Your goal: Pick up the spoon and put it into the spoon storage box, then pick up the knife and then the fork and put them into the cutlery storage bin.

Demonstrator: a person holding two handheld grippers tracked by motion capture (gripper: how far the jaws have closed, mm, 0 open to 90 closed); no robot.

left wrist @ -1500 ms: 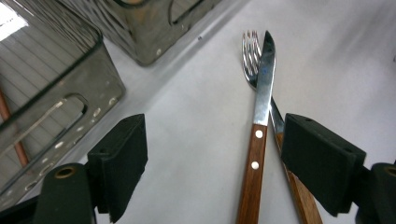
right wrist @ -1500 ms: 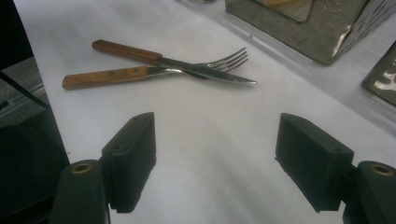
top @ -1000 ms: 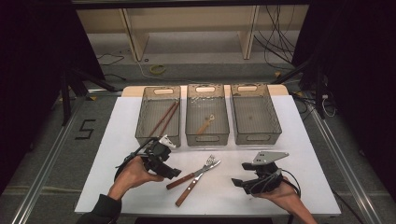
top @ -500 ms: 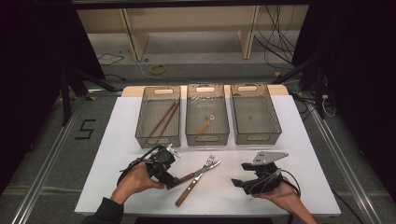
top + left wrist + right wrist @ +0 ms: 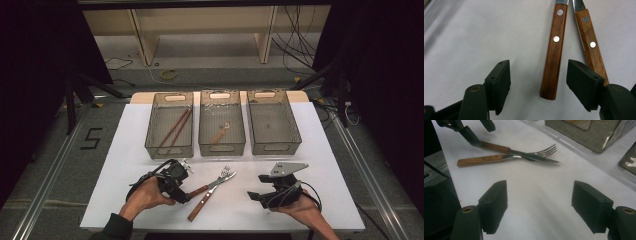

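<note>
A knife (image 5: 220, 181) and a fork (image 5: 202, 205), both wooden-handled, lie crossed on the white table top (image 5: 125, 150) near its front. My left gripper (image 5: 182, 192) sits at their handle ends. In the left gripper view its jaws (image 5: 539, 82) stand apart and have just been closing. One handle (image 5: 552, 55) ends between them, untouched by either pad. The other handle (image 5: 590, 42) runs under the right jaw. My right gripper (image 5: 257, 187) rests open at the front right, and nothing lies between its pads (image 5: 539, 207). The right gripper view shows the fork (image 5: 499, 157), the knife (image 5: 524, 153) and the left gripper (image 5: 477, 131).
Three clear bins stand in a row behind the cutlery. The left bin (image 5: 168, 150) holds brown chopsticks (image 5: 175, 127). A small wooden-handled utensil (image 5: 220, 134) lies in the middle bin (image 5: 221, 148). The right bin (image 5: 276, 146) looks bare. Dark floor and cables surround the table.
My left hand has edged right and forward, bringing its gripper up to the handle ends. The right hand, fork and knife have kept still.
</note>
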